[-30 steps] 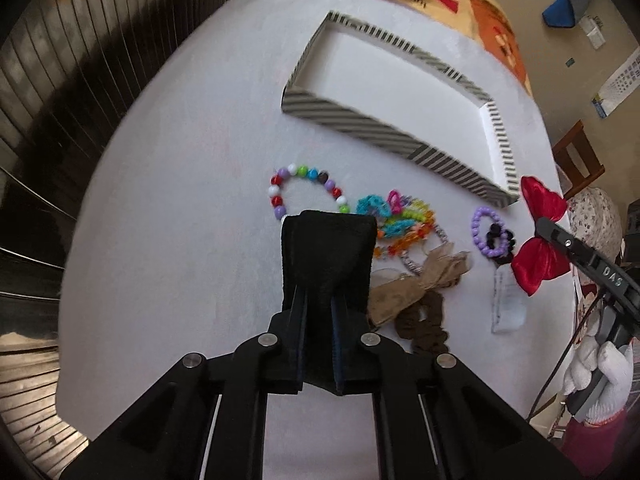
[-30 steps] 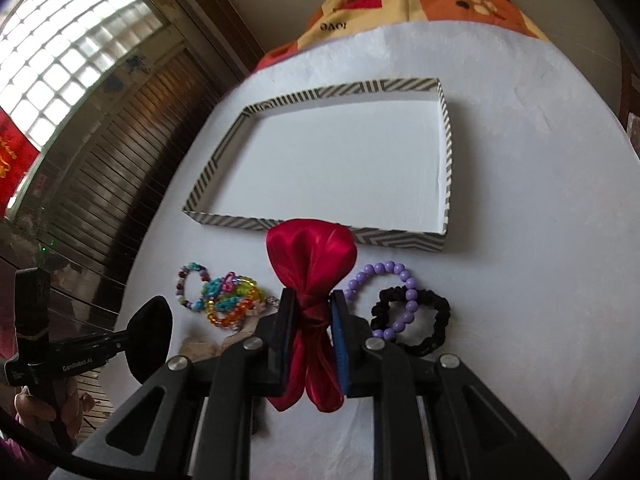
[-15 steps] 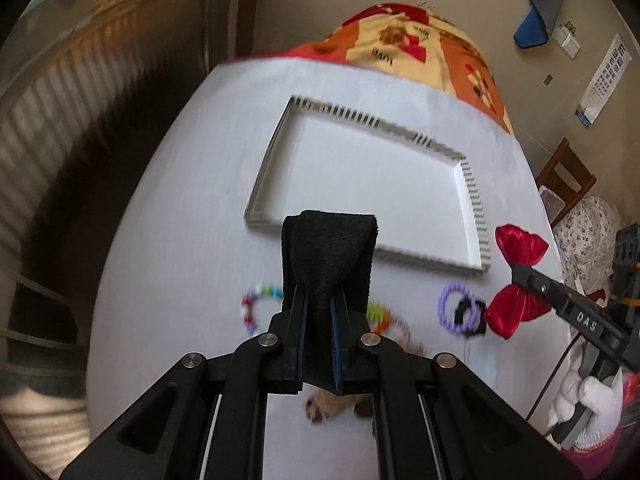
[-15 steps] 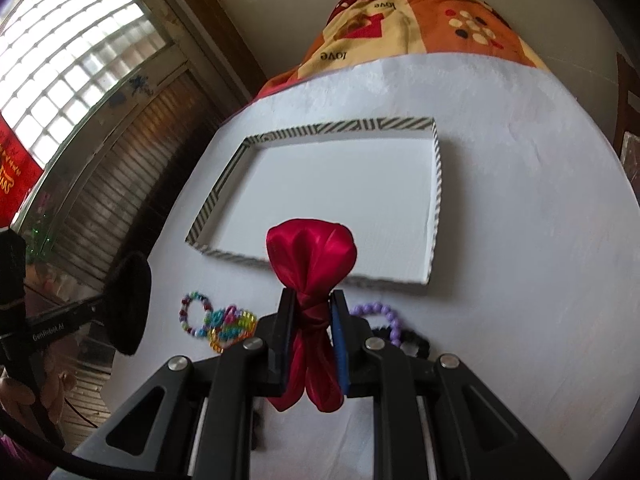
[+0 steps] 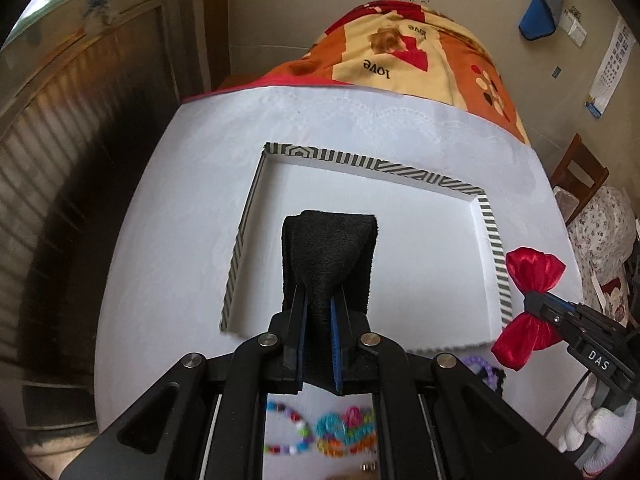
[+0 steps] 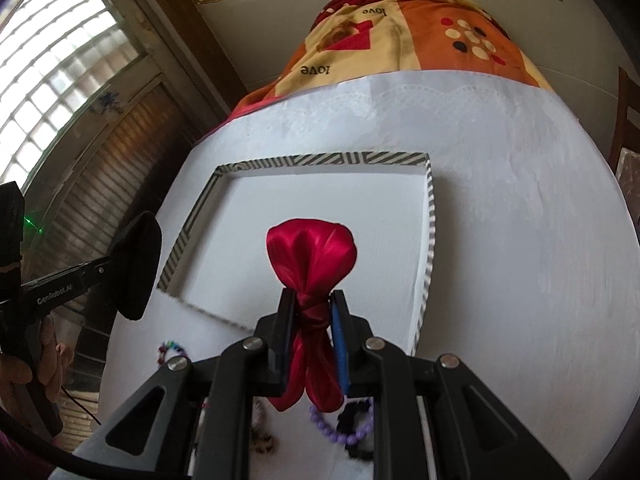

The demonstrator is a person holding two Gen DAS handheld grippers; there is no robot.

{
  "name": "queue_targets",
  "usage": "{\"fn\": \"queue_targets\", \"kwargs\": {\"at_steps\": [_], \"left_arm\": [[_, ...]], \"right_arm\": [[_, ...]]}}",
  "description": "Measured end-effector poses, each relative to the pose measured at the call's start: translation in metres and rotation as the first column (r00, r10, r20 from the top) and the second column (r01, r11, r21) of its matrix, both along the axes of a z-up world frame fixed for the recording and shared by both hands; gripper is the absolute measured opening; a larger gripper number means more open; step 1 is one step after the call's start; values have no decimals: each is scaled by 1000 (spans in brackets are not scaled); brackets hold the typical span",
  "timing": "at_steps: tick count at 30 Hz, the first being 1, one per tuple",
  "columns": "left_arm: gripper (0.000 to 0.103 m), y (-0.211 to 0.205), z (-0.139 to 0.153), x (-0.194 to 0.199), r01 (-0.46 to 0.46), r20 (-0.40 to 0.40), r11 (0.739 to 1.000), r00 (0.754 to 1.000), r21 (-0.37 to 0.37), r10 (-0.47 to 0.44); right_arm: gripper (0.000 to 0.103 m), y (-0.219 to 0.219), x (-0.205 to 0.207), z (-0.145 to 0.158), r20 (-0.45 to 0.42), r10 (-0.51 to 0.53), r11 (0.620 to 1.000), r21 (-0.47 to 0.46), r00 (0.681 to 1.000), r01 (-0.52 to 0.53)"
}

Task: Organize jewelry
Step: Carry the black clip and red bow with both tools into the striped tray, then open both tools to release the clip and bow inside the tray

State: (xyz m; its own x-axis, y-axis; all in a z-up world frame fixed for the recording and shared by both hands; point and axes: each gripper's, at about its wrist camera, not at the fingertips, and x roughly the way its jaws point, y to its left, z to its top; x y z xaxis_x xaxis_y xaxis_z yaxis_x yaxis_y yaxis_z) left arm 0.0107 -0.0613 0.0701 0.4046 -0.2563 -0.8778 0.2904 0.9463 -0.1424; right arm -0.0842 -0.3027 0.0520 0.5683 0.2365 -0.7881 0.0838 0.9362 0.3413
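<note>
My left gripper (image 5: 318, 308) is shut on a black fabric hair band (image 5: 328, 248) and holds it above the near part of the striped-rim white tray (image 5: 494, 240). My right gripper (image 6: 314, 316) is shut on a red satin bow (image 6: 312, 256) and holds it over the tray's (image 6: 430, 216) near edge. The bow also shows at the right of the left wrist view (image 5: 534, 268). The black band shows at the left of the right wrist view (image 6: 138, 264).
On the white tablecloth (image 5: 168, 248) near me lie a multicoloured bead bracelet (image 5: 286, 432), bright plastic chain pieces (image 5: 346, 432), a purple bead bracelet (image 6: 340, 430) and a black scrunchie (image 6: 356, 418). An orange patterned blanket (image 5: 416, 60) lies beyond the table. A wooden chair (image 5: 580, 172) stands at the right.
Both grippers have risen and moved forward from the jewelry pile toward the tray, each still holding its item. The loose jewelry now lies behind the fingertips.
</note>
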Motion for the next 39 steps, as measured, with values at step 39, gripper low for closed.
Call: {"fn": "queue_targets", "kwargs": {"at_steps": [39], "left_arm": [[25, -10, -43, 8, -56, -41, 997, 997, 54, 58]], "right_arm": [[48, -6, 21, -48, -84, -18, 1000, -1, 996, 18]]}}
